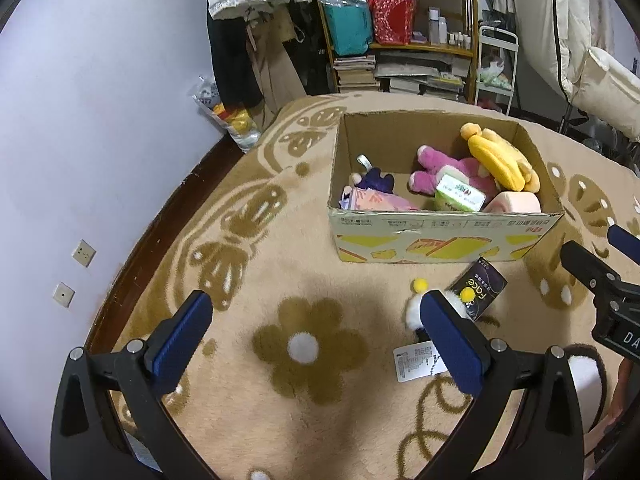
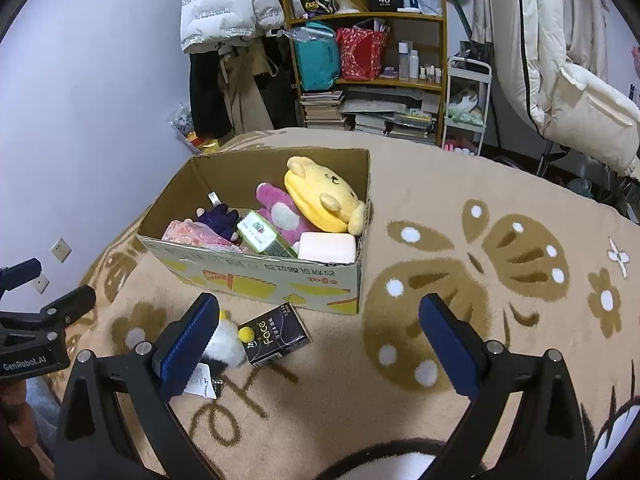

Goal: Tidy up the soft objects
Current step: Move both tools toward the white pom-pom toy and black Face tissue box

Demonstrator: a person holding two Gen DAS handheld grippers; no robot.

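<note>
A cardboard box (image 1: 440,236) (image 2: 256,272) stands on the carpet. It holds a yellow plush (image 1: 500,156) (image 2: 324,196), a pink plush (image 1: 448,170) (image 2: 280,210), a purple toy (image 1: 376,180) (image 2: 220,218), a green tissue pack (image 1: 458,194) (image 2: 260,236) and a pink roll (image 1: 514,202) (image 2: 326,247). In front of the box lie a small white plush with yellow pompoms (image 1: 414,308) (image 2: 226,342) and a dark tissue pack (image 1: 480,286) (image 2: 274,336). My left gripper (image 1: 316,332) is open and empty, its right finger just beside the white plush. My right gripper (image 2: 320,340) is open and empty above the carpet.
A beige flower-patterned carpet (image 1: 304,360) (image 2: 440,216) covers the floor. A paper tag (image 1: 418,360) lies by the white plush. The purple wall (image 1: 100,120) is on the left. Shelves (image 1: 400,32) (image 2: 368,60), hanging clothes and a white cart (image 1: 496,64) stand behind the box.
</note>
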